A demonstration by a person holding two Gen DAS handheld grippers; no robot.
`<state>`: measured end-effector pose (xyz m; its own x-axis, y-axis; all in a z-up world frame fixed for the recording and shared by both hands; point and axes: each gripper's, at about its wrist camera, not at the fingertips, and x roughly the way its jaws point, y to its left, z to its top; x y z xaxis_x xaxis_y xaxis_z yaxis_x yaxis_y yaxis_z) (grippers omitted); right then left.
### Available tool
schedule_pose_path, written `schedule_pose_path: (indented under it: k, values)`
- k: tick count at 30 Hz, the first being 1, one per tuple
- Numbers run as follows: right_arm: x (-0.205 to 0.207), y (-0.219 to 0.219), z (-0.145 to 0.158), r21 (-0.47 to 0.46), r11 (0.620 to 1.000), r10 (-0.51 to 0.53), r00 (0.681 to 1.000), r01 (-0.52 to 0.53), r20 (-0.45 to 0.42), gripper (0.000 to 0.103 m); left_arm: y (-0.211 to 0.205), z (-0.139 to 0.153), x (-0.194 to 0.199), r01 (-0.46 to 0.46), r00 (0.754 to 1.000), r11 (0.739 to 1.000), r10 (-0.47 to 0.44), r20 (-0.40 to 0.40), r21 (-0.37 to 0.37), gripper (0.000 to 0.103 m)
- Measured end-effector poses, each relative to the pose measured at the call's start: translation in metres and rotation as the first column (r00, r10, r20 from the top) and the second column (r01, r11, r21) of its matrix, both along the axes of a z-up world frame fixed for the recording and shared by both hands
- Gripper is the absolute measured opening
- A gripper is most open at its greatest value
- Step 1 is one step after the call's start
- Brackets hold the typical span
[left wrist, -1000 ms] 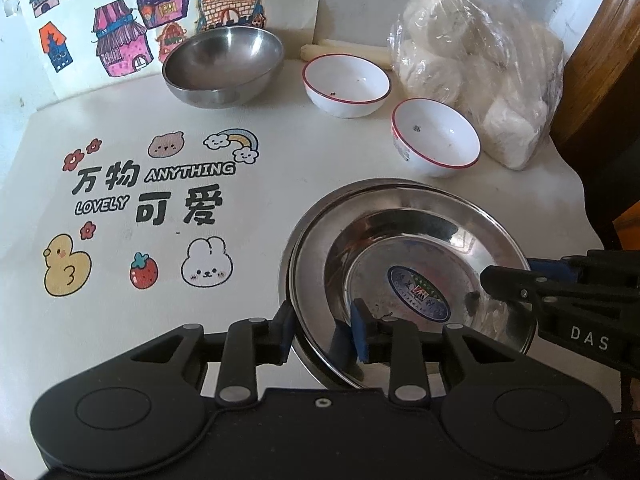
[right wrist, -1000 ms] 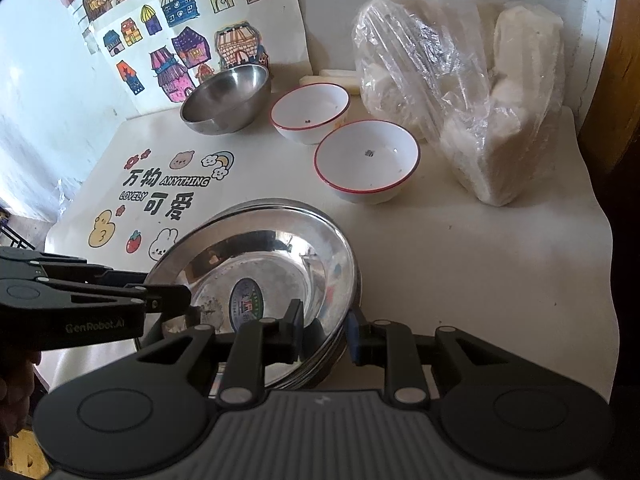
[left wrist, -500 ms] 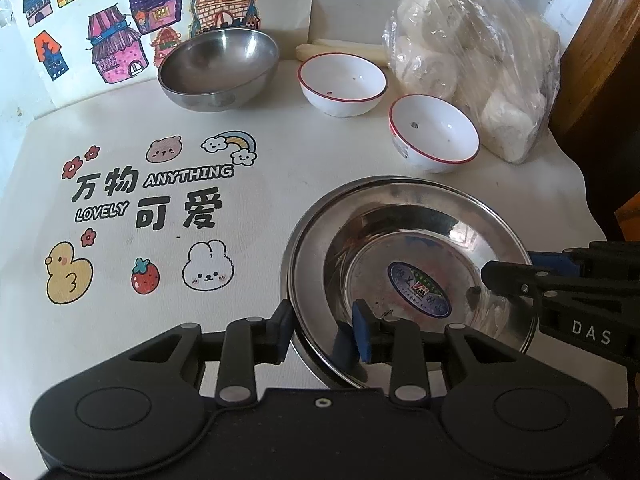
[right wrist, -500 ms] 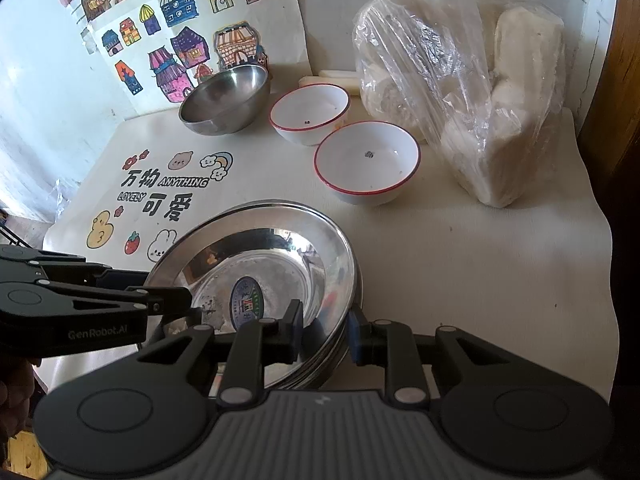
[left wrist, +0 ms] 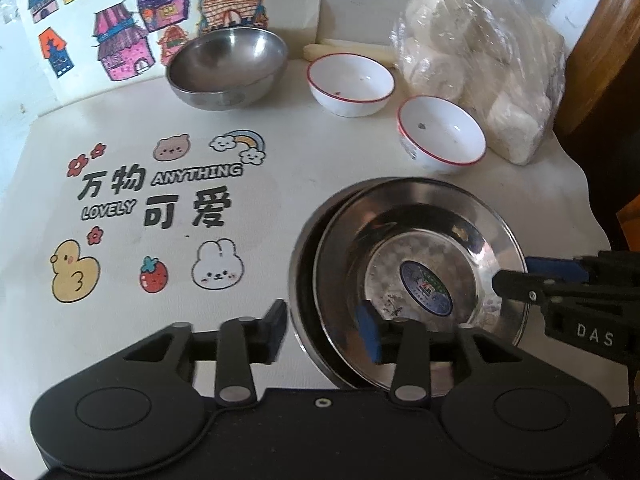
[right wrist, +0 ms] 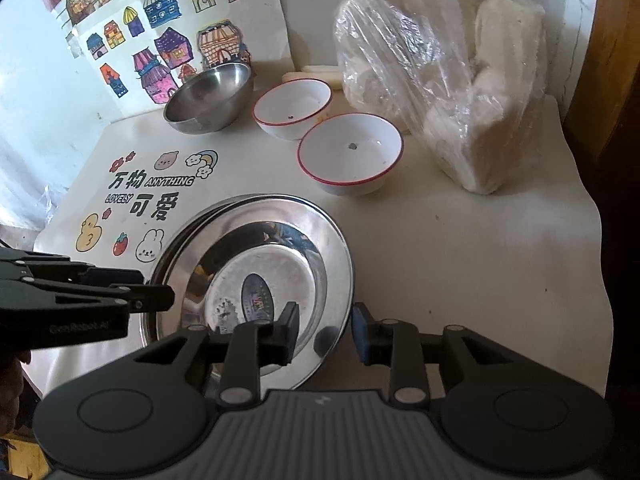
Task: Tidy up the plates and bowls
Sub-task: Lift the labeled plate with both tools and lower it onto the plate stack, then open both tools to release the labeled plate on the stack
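**A:** Where do the plates sit?

**B:** Take the stacked steel plates (left wrist: 416, 264) as the landmark. They lie on the white printed table cover (left wrist: 280, 208), the upper plate shifted a little to one side so the lower one's rim shows as a crescent. A round sticker marks the top plate's centre.

**A:** And the left gripper (left wrist: 324, 330)?

**B:** It straddles the near-left rim of the stack. One finger stands outside the rim over the cover, the other, with its blue pad, over the plate's inside. The jaws have just been opening and stand about half wide; the rim is between them, but the pads are clear of it.

**A:** The right gripper (right wrist: 326, 334)?

**B:** At the opposite rim of the stack. Its jaws have also just been opening, to a narrower gap. One finger is above the plate's inner slope, the other just outside the edge. The rim lies between them with a gap on each side.

**A:** The bowls?

**B:** Beyond the stack: a red-rimmed white bowl (right wrist: 350, 158) nearest, a second white bowl (right wrist: 294, 108) just behind it, and a steel bowl (right wrist: 210, 98) further off beside the house drawings (right wrist: 160, 52). A clear bag of white lumps (right wrist: 460, 92) sits beside the nearest bowl.
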<state>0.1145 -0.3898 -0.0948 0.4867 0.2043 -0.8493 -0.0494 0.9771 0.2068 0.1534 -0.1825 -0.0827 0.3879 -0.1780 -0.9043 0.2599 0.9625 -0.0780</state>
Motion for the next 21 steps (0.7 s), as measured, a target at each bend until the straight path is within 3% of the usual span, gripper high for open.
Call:
schedule_pose_path:
  k: [3, 7, 10, 14, 21]
  values:
    - [-0.002, 0.000, 0.001, 0.002, 1.000, -0.006, 1.000, 0.006, 0.006, 0.039, 0.005, 0.003, 0.001, -0.020, 1.000, 1.000, 0.020, 0.011, -0.004, 0.069]
    - [-0.005, 0.000, 0.007, 0.010, 1.000, -0.026, 0.999, 0.025, 0.019, 0.064, 0.014, 0.007, 0.004, -0.055, 0.998, 0.998, 0.055, 0.025, -0.011, 0.089]
    - [-0.007, -0.002, 0.013, 0.025, 0.999, -0.047, 0.998, 0.047, 0.032, 0.085, 0.022, 0.009, 0.006, -0.082, 0.996, 0.996, 0.083, 0.019, -0.020, 0.095]
    - [-0.008, -0.002, 0.019, 0.031, 0.997, -0.066, 0.997, 0.065, 0.043, 0.103, 0.031, 0.010, 0.012, -0.107, 0.994, 0.994, 0.107, 0.004, -0.010, 0.099]
    - [-0.002, 0.007, 0.019, 0.025, 0.997, -0.078, 0.996, 0.077, 0.037, 0.103, 0.055, 0.016, 0.026, -0.169, 0.986, 0.985, 0.169, -0.008, -0.023, 0.102]
